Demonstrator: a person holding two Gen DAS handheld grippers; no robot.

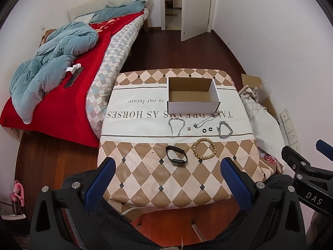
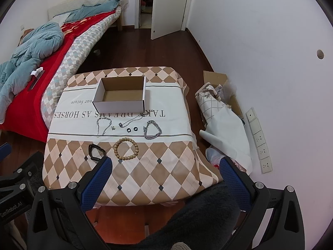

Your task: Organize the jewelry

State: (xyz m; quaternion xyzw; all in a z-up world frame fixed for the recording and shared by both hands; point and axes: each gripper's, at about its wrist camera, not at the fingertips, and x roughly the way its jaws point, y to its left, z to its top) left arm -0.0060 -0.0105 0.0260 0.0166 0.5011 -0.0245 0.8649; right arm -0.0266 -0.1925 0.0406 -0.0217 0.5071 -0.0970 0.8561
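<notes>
An open cardboard box point(image 1: 193, 95) point(image 2: 121, 95) stands empty on the cloth-covered table point(image 1: 145, 173) point(image 2: 162, 166). In front of it lie a thin silver chain point(image 1: 177, 127) point(image 2: 103, 126), a small charm point(image 1: 189, 128), a pendant necklace point(image 1: 203, 123) point(image 2: 131, 120), two black rings point(image 1: 207, 130) point(image 2: 132, 129) and a chunky silver bracelet point(image 1: 225, 129) point(image 2: 153, 129). Nearer lie a black band watch point(image 1: 176, 156) point(image 2: 96, 151) and a wooden bead bracelet point(image 1: 204, 148) point(image 2: 126, 148). My left gripper point(image 1: 166, 184) and right gripper point(image 2: 164, 185) are open and empty, held back over the table's near edge.
A bed point(image 1: 87, 62) with a red cover and a teal duvet stands left of the table. A white bag point(image 2: 222, 129) and flat cardboard point(image 2: 216, 77) lie on the floor at the right wall, next to wall sockets point(image 2: 260, 141). A door point(image 1: 195, 8) stands open at the back.
</notes>
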